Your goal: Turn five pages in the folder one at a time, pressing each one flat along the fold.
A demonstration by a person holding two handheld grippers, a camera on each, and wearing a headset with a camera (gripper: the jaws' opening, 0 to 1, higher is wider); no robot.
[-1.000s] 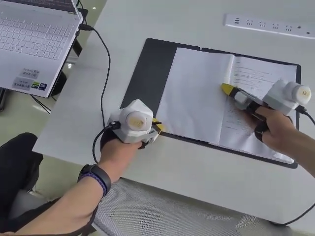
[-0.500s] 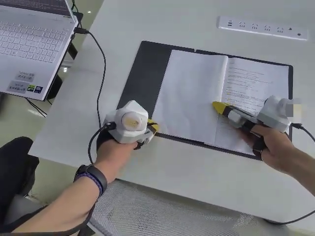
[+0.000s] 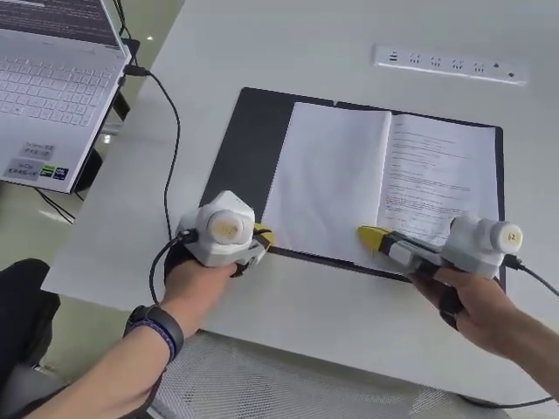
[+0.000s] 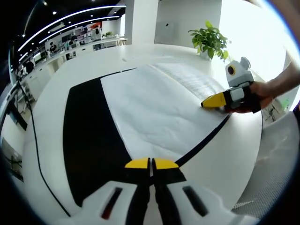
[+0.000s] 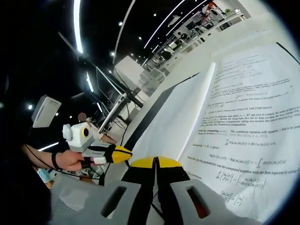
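Open folder lying flat near the front of a white table, black cover exposed at the left, a blank page turned over beside it and a printed page to the right of the fold. The left gripper sits at the near-left corner of the cover with its jaws clenched together and holding nothing; whether it bears down on the cover cannot be told. The right gripper, jaws likewise closed and empty, lies at the near end of the fold, its yellow tips over the bottom edge of the pages. Likely hazards: the blank page rises slightly towards the fold, so an uneven press could leave it bowed and free to spring back; closed tips dragged against the paper edge could snag or crease it; the table looks smooth and glossy, so a sideways push may slide the whole folder if the corner is not pinned; the next lift may catch two sheets at once. On the surface, well apart from the folder: a laptop at far left with a black cable, and a white power strip at the back. The room is a large office with a potted plant and ceiling light strips
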